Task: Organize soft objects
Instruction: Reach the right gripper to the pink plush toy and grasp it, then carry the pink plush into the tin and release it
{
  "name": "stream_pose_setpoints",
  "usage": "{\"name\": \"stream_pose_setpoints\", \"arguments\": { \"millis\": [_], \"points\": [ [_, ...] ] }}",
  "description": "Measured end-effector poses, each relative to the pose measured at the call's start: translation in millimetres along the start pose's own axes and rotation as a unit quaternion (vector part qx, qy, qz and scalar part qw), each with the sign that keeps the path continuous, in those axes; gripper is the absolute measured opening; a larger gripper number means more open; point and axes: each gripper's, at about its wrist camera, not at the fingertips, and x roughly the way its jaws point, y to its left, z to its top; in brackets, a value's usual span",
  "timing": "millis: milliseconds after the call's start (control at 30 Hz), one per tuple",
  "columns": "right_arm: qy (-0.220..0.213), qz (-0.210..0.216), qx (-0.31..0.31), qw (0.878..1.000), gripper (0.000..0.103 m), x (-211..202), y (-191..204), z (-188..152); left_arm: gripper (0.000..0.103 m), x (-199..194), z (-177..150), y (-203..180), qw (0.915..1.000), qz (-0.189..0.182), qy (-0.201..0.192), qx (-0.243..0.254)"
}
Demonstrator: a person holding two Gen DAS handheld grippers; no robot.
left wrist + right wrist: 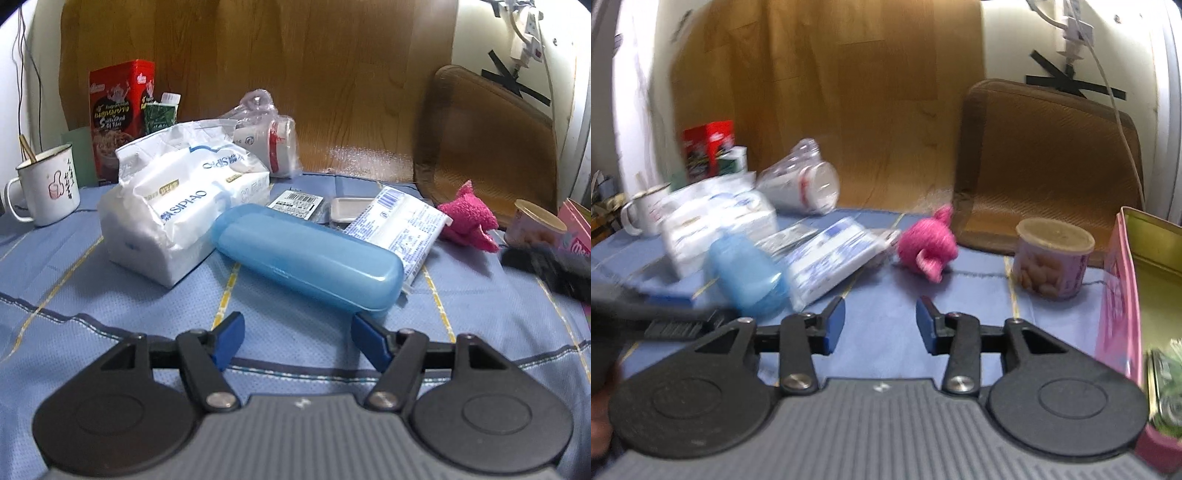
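Right tongs (pixel 880 325) released and empty, pink plush toy (pixel 929 245) just beyond, apart from them

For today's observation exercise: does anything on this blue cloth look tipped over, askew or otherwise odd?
Yes. The white cup wrapped in clear plastic lies on its side behind the tissue pack, not upright. The blue case sits diagonally, overlapping the flat white packet. Nothing looks spilled or broken.

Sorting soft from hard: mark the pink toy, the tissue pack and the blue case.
pink toy (pixel 929 245), right wrist view, on its body.
tissue pack (pixel 173 218), left wrist view, on its front face.
blue case (pixel 306 254), left wrist view, on its lid.
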Motion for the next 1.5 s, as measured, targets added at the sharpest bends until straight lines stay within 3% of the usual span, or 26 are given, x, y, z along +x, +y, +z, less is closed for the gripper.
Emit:
{"name": "stream_pose_setpoints", "arguments": {
  "millis": [200,300,333,367,400,633,833,933,1000,1033,1133,1267,1500],
  "points": [
    [-0.001,-0.038,0.042,0.998,0.055,49.5,-17.3,22.2,0.066,-7.2,-3.9,-13.6,0.9985,0.008,-0.039,0.038],
    [0.042,-0.044,0.040,0.997,0.054,82.8,-21.5,26.6,0.066,-7.3,-4.3,-18.9,0.9976,0.007,-0.043,0.055],
    [0.057,-0.042,0.044,0.997,0.045,90.0,-23.4,26.4,0.066,-7.4,-4.0,-18.3,0.9976,0.006,-0.043,0.053],
    [0.066,-0.038,0.050,0.996,0.025,93.6,-25.4,24.5,0.067,-7.5,-3.8,-17.1,0.9979,0.003,-0.043,0.050],
    [0.073,-0.035,0.058,0.995,0.019,93.9,-27.3,21.5,0.067,-7.1,-3.2,-15.3,0.9981,0.000,-0.041,0.045],
    [0.070,0.007,0.044,0.997,0.018,30.9,-23.3,-9.0,0.069,-7.6,-1.4,-5.3,0.9986,-0.029,-0.037,0.024],
    [0.070,0.059,-0.012,0.996,0.018,-49.9,-8.8,-50.7,0.070,-17.0,-3.2,-4.8,0.9953,-0.085,-0.041,0.023],
    [0.068,0.079,-0.013,0.995,0.018,-72.2,-7.0,-65.0,0.074,-21.7,-6.0,-8.0,0.9884,-0.151,-0.014,-0.003],
    [0.064,0.082,-0.018,0.994,0.017,-75.3,-3.9,-66.3,0.088,-24.1,-8.7,-15.4,0.9789,-0.203,0.010,-0.020],
    [0.064,0.086,-0.015,0.994,0.018,-76.0,-4.3,-67.1,0.090,-25.3,-9.6,-21.7,0.9732,-0.228,0.021,-0.023],
    [0.062,0.090,-0.011,0.994,0.017,-68.5,0.2,-66.5,0.090,-30.4,-10.5,-46.4,0.9650,-0.260,0.034,-0.006],
    [0.047,0.095,-0.001,0.994,0.013,-76.4,-3.4,-66.6,0.058,-28.1,-8.4,-76.0,0.9552,-0.288,0.067,0.017],
    [-0.054,0.030,-0.003,0.998,0.012,-116.5,-27.7,-54.5,0.059,-58.6,22.0,-132.1,0.9415,-0.329,0.021,0.071]
  ]
}}
